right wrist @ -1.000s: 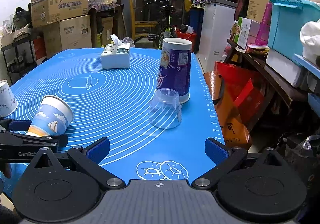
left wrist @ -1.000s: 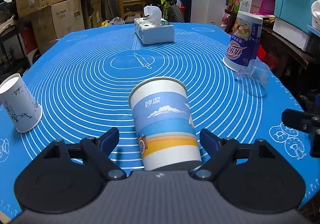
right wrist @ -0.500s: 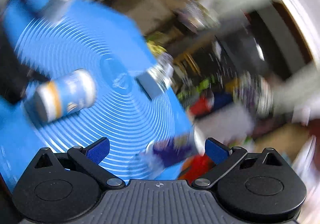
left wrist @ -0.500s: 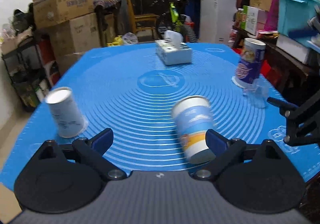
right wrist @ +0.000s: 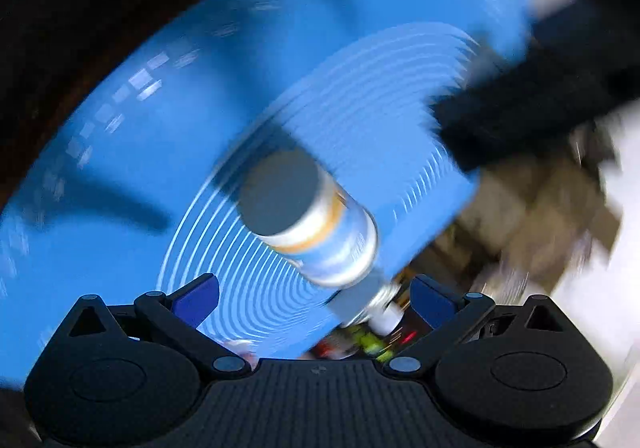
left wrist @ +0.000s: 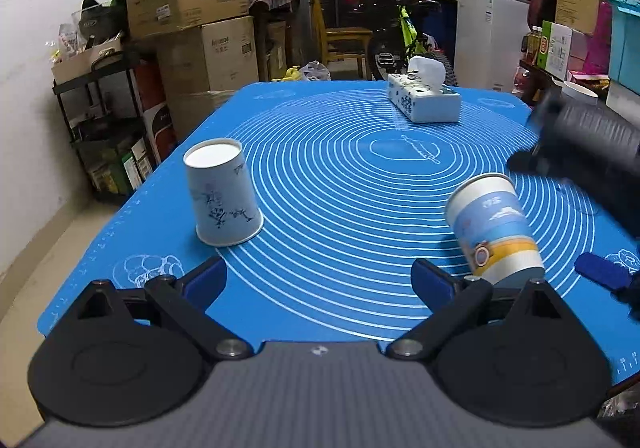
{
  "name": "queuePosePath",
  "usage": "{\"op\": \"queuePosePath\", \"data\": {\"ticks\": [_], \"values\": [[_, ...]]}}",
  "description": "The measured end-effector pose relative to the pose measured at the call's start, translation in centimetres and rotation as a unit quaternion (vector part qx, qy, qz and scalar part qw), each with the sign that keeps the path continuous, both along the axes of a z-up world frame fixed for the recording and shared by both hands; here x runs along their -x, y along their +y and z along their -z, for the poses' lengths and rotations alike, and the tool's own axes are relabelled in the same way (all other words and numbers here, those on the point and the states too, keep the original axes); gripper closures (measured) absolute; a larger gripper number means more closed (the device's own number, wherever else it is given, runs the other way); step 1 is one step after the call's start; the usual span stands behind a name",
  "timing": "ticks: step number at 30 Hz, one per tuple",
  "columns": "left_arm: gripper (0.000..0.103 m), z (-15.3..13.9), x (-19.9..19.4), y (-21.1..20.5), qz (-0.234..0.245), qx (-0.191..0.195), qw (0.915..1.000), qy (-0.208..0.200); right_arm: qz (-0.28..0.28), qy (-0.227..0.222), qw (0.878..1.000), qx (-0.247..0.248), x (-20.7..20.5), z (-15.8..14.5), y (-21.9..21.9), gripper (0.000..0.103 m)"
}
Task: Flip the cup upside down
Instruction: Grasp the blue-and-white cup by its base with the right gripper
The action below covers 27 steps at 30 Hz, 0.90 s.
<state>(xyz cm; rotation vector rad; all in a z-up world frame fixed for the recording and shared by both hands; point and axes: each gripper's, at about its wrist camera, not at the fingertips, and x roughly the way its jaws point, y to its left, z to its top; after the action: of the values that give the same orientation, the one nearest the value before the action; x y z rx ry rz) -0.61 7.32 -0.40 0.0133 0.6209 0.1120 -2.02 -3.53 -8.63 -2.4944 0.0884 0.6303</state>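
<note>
Since a second ago the left gripper point(left wrist: 318, 280) has drawn back with jaws wide and empty, the blue-and-orange printed paper cup point(left wrist: 494, 230) now tilting on the blue ringed silicone mat point(left wrist: 340, 187) right of it, while the right gripper point(right wrist: 314, 298), jaws wide, views a blurred, rolled scene.
</note>
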Motion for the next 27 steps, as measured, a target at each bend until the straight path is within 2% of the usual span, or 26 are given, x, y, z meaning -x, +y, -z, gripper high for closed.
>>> {"op": "queuePosePath", "data": {"ticks": [5,10,12,16,17,20,22,25,26,27], "values": [[0.005,0.4,-0.1,0.8,-0.005,0.014,0.9999,0.0,-0.059,-0.004,0.994,0.097,-0.7,2.1,-0.4,0.002],[0.005,0.8,-0.3,1.6,-0.009,0.024,0.9997,0.001,-0.096,-0.005,0.985,0.145,-1.5,3.8,-0.5,0.003],[0.005,0.9,-0.3,1.8,-0.011,0.025,0.9996,0.002,-0.092,-0.003,0.984,0.152,-1.8,4.3,-0.4,0.009],[0.005,1.1,-0.4,2.2,-0.014,0.028,0.9995,0.002,-0.086,0.003,0.986,0.143,-2.5,4.8,-0.5,0.03],[0.005,1.2,-0.4,2.2,-0.013,0.029,0.9995,0.002,-0.079,0.004,0.988,0.136,-2.8,4.7,-0.5,0.037],[0.005,1.2,-0.4,2.1,-0.01,0.031,0.9995,0.001,-0.046,0.02,0.993,0.105,-3.0,3.7,0.4,0.038],[0.005,1.1,-0.4,2.0,-0.007,0.03,0.9995,0.001,-0.028,0.032,0.998,0.053,-3.1,2.7,1.2,0.038],[0.005,1.0,-0.4,1.8,-0.002,0.028,0.9996,-0.002,0.027,0.059,0.996,-0.066,-3.3,0.8,2.5,0.038],[0.005,0.9,-0.4,1.7,-0.001,0.027,0.9996,-0.003,0.055,0.073,0.988,-0.12,-3.7,-0.3,2.9,0.038],[0.005,0.8,-0.5,1.6,0.0,0.027,0.9996,-0.004,0.089,0.09,0.976,-0.18,-4.1,-1.6,3.3,0.038]]}}
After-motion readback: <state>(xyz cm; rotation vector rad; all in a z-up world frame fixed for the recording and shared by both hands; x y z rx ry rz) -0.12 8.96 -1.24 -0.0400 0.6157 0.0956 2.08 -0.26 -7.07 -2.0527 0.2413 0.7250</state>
